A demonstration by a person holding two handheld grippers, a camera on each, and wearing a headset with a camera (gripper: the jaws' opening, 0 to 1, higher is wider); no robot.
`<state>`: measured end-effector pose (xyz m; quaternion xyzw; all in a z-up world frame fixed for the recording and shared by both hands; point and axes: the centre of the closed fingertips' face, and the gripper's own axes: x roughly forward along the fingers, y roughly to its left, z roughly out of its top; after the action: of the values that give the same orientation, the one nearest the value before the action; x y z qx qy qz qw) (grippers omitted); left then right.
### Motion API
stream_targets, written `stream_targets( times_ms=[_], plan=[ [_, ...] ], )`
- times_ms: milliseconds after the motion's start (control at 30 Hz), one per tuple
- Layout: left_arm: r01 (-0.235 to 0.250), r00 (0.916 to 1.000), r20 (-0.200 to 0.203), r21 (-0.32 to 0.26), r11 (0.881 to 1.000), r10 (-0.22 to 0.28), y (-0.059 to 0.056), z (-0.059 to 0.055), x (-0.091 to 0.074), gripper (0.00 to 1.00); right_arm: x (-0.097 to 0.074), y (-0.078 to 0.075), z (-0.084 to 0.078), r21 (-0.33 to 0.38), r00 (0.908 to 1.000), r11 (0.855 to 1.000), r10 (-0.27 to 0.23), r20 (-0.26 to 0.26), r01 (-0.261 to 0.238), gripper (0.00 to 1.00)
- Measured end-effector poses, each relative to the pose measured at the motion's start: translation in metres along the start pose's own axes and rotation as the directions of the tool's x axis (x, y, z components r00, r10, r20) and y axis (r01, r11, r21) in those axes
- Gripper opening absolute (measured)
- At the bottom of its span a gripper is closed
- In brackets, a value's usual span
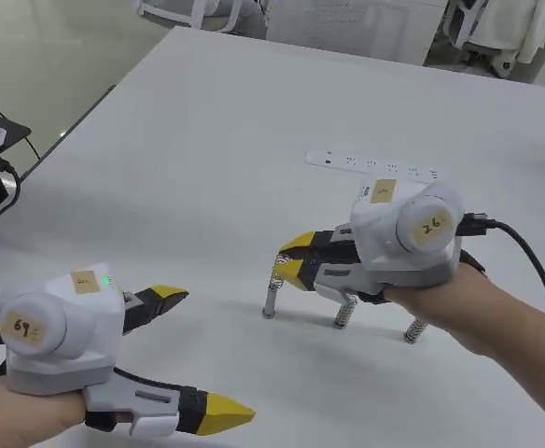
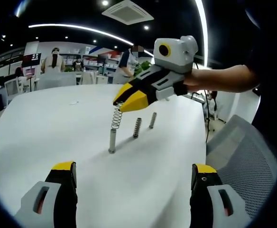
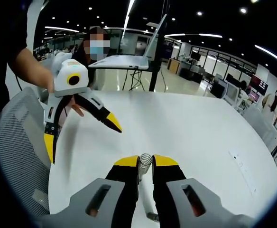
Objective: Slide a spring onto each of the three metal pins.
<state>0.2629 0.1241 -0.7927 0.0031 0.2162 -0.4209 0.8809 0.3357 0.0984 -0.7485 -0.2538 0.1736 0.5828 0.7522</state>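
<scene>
The big white table [image 1: 207, 140] has three small metal pins [image 1: 270, 306] standing on it in a row. A long white power strip [image 1: 370, 164] lies farther back.

At six o'clock the right gripper [image 3: 145, 164] pinches a spring [image 3: 145, 158] over the white table [image 3: 190, 128]; at nine o'clock the left gripper [image 3: 81, 137] gapes wide.

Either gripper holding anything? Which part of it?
The right gripper pinches a spring by its top coils, lower end on a pin. The left gripper is open, empty.
</scene>
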Motion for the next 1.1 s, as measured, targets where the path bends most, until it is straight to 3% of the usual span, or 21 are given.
stream_targets(
  times_ms=[667,1100],
  plan=[
    [-0.007,1.0000,-0.006,-0.012,1.000,0.007,0.000,-0.004,-0.001,0.98,0.012,0.000,-0.010,0.014,0.9995,1.000,0.009,-0.030,-0.009,0.08],
    [-0.009,0.9999,-0.011,-0.021,1.000,0.009,0.000,-0.007,-0.001,0.98,0.026,0.005,-0.029,0.020,0.9959,0.999,0.033,-0.085,-0.031,0.08]
  ],
)
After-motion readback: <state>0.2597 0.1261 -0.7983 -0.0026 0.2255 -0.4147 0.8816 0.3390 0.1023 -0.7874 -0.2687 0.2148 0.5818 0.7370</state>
